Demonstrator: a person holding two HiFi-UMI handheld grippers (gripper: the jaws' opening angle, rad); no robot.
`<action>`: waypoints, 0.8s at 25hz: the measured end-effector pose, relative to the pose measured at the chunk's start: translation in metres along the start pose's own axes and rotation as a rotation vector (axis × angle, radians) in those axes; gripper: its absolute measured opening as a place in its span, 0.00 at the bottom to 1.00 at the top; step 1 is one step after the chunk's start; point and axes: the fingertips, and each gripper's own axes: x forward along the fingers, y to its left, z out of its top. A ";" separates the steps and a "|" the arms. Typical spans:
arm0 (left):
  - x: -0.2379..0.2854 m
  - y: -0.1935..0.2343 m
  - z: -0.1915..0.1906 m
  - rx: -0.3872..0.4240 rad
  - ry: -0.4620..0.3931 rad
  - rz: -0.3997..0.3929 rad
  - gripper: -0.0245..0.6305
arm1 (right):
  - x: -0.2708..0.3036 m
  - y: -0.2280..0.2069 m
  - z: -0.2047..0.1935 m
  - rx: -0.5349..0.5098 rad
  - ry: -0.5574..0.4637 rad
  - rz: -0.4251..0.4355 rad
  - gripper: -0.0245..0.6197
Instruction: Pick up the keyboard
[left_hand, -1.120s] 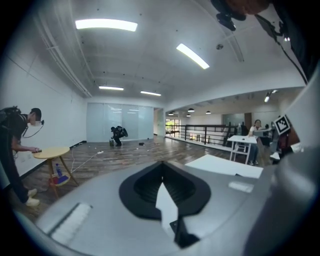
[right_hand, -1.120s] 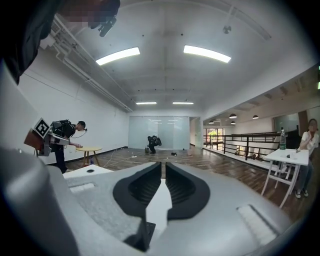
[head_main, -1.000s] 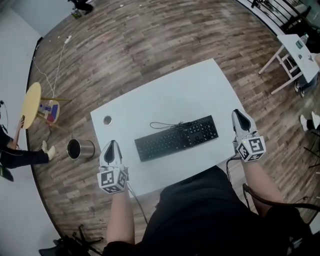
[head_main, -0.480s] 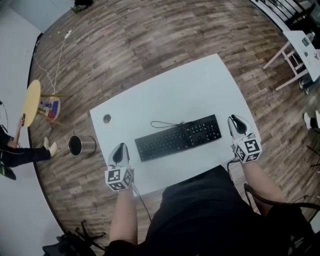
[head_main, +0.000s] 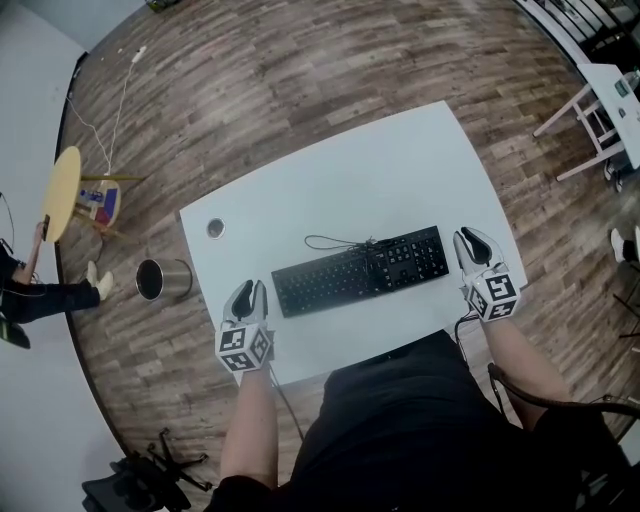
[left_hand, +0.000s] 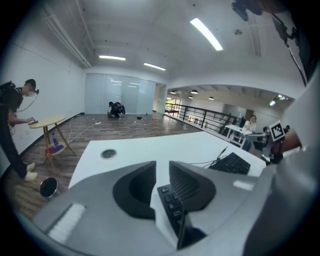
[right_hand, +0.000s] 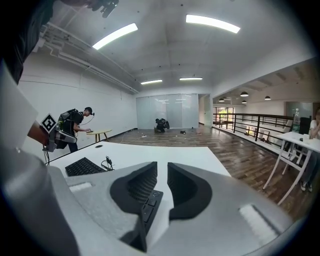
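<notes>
A black keyboard (head_main: 362, 271) lies slantwise on the white table (head_main: 330, 180), its cable (head_main: 335, 243) looped behind it. My left gripper (head_main: 247, 291) is just off the keyboard's left end, and my right gripper (head_main: 467, 243) is just off its right end. Both jaws have just been opening and now stand apart. In the left gripper view the gap (left_hand: 162, 172) is narrow and the keyboard's end (left_hand: 170, 202) shows low in it, unpressed. The right gripper view shows the same: open jaws (right_hand: 162, 175) with the other keyboard end (right_hand: 149, 202) below them.
A round cable hole (head_main: 215, 228) sits near the table's left corner. On the wooden floor to the left stand a metal bin (head_main: 160, 279) and a small round yellow table (head_main: 62, 207), with a person (head_main: 35, 297) beside them. Another white table (head_main: 610, 90) stands at the far right.
Both grippers have come down and drawn in toward the two ends of the keyboard. The left gripper's fingers now show a gap between them. The keyboard has not moved.
</notes>
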 end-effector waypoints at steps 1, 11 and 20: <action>0.001 0.000 -0.003 -0.006 0.009 0.002 0.17 | 0.002 0.000 -0.001 -0.001 0.003 0.003 0.14; 0.011 -0.002 -0.019 0.022 0.085 -0.018 0.16 | 0.014 -0.002 -0.013 0.017 0.045 0.012 0.14; 0.015 -0.004 -0.046 0.010 0.165 -0.045 0.15 | 0.019 0.005 -0.037 0.038 0.107 0.031 0.14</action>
